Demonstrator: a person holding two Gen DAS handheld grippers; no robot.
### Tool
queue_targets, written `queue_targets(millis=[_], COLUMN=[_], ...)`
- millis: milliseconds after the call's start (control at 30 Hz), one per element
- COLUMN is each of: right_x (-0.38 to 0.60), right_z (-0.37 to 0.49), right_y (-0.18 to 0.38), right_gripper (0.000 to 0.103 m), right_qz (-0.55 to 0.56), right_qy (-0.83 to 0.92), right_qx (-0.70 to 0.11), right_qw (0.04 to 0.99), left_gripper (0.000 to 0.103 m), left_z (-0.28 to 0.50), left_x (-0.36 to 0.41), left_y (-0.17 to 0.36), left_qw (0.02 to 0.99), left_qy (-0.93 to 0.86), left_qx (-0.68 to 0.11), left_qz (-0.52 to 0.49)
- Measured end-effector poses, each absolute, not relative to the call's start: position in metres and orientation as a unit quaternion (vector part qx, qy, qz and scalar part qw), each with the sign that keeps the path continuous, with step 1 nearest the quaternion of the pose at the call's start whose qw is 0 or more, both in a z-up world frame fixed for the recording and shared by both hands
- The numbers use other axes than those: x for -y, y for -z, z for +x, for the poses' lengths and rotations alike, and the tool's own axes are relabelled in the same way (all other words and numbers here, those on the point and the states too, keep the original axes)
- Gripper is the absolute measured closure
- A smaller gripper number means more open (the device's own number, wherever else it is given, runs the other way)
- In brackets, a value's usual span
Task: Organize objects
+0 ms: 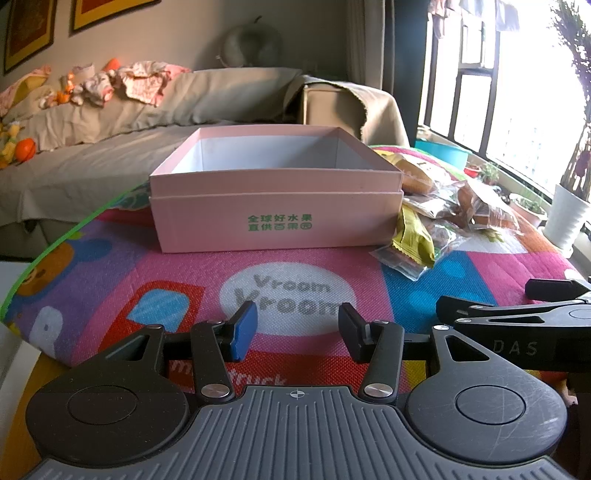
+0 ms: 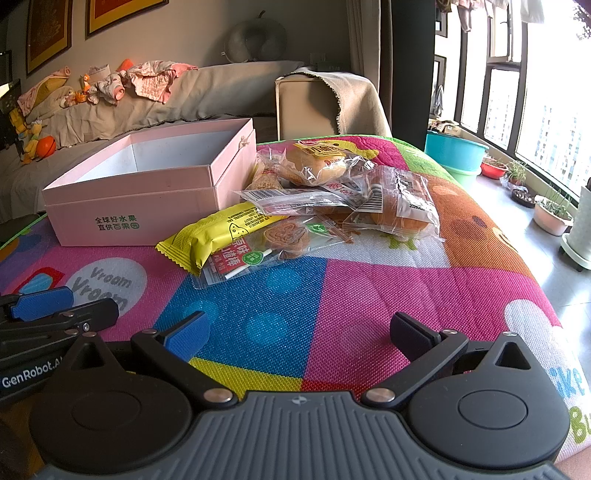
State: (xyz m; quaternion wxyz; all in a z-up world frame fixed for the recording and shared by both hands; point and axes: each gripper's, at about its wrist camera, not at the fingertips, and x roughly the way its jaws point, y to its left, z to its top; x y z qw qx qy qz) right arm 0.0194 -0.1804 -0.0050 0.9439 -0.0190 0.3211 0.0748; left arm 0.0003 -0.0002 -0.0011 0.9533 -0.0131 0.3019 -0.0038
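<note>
I find both grippers, left (image 1: 295,332) and right (image 2: 301,338), parted and empty. Box (image 1: 275,206) lies well ahead of left; snacks (image 2: 306,206) ahead of right.

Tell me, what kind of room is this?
Most likely a home living room. A sofa draped in grey cloth with baby clothes and toys stands behind, framed pictures hang on the wall, and potted plants line the window. The pink box and snacks lie on a children's play mat.
</note>
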Motion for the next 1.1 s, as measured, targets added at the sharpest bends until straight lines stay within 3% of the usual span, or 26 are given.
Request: queue_targets(millis=[267,433,800,1100], right_x=[0.180,0.175,0.177,0.176], right_z=[0.042,0.042,0.044,0.048], right_y=[-0.010,-0.012,-0.011,-0.016], right_gripper=[0.000,0.000,0.000,0.000], right_qz=[-0.035,-0.039,-0.031,-0.042], right_qy=[-0.093,-0.077,-0.078,-0.112], right_qx=[-0.401,-0.411,-0.413,-0.410], right_qw=[0.911,0.908,0.907,0.904], left_gripper=[0.049,0.054,0.054,0.055], left_z=[0.000,0.004,0.065,0.145], left_x=[-0.001,-0.012,-0.088,-0.119], left_y=[0.000,-0.010,-0.082,-0.057], left_qw=[0.953,0.950,0.978,0.945], left_qy=[0.016,0.021,-0.037,-0.021], left_qx=[-0.303,-0.311,-0.205,-0.322], left_qz=[-0.012,-0.023,-0.017,-0.055])
